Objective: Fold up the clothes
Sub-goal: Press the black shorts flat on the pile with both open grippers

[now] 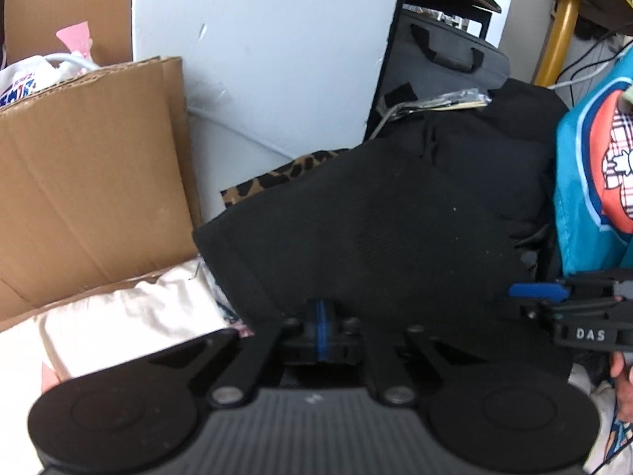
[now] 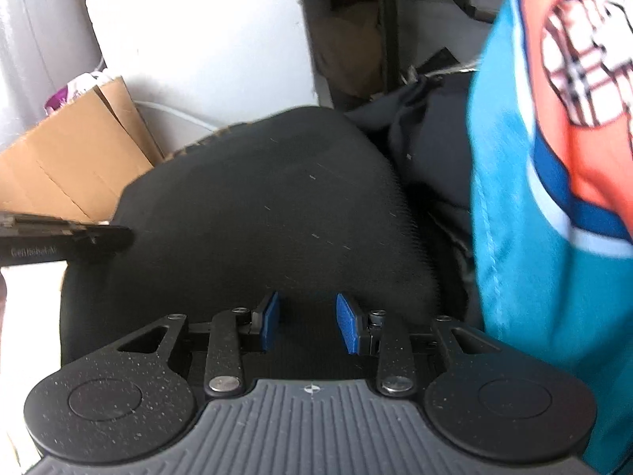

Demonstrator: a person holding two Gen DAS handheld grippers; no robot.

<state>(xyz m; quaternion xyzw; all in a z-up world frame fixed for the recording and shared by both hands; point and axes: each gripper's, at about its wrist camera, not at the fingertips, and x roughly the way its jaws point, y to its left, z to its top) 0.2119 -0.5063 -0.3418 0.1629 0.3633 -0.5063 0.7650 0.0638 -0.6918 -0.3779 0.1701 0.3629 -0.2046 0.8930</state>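
Left tongs (image 1: 322, 330): blue pads pressed together, with no gap visible between them. They sit at the near edge of the black garment (image 1: 376, 217); whether cloth is pinched between the pads cannot be told from the left wrist view. Right tongs (image 2: 306, 322): pads stand apart with a narrow gap, nothing between them, poised just over the near edge of the same black garment (image 2: 257, 206).

Black garment lies folded flat directly ahead of both tongs, forming a dark slab with a rounded far edge. A leopard-print fabric (image 1: 277, 176) peeks out beyond its far-left edge.

Left of the left tongs: cream cloth (image 1: 130, 316), and further out a cardboard box (image 1: 87, 182) against a white wall (image 1: 257, 39). Right of both tongs: a teal printed shirt (image 2: 554, 237) with an orange and plaid graphic hangs close beside the black garment.

Right tongs (image 1: 538, 291) show in the left wrist view at the right side, one blue pad visible. Beyond the garment, a grey bag with black handles (image 1: 447, 51) stands under a shelf.
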